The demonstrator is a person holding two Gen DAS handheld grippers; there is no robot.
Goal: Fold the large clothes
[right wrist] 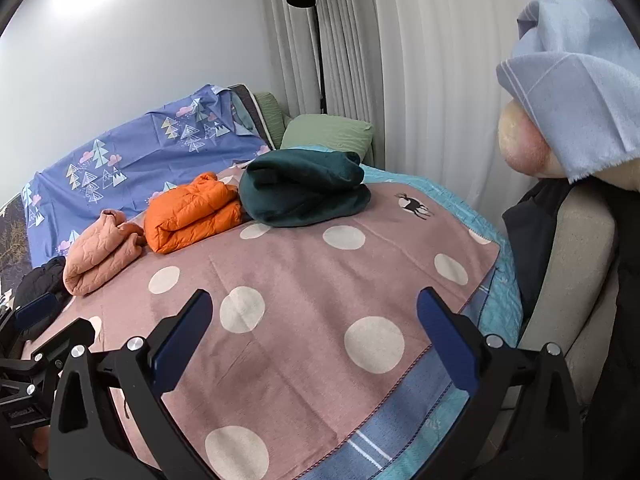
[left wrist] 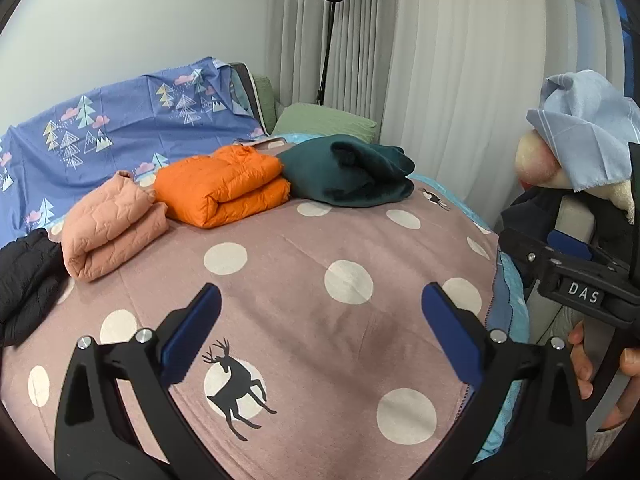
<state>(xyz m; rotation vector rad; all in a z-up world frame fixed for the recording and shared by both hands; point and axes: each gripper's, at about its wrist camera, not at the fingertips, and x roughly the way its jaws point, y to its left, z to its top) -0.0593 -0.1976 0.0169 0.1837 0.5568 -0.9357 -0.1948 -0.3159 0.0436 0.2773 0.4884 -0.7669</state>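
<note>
I have both tools hovering over the bed (left wrist: pixel 304 320) with nothing in them: the left hand-held gripper (left wrist: pixel 320 320) is released, its jaws spread wide above the dotted cover, and the right hand-held gripper (right wrist: pixel 314 324) is released the same way. Three garments look done, lined up toward the far side: the pink jacket (left wrist: pixel 112 228) folded in a roll, the orange jacket (left wrist: pixel 224 186) just beside it in a neat block, and the green fleece (left wrist: pixel 352 174) touching the orange one, folded more loosely. At the left edge lies a black garment (left wrist: pixel 28 276), bunched and not folded as far as I can see. I judge that to be what is left.
</note>
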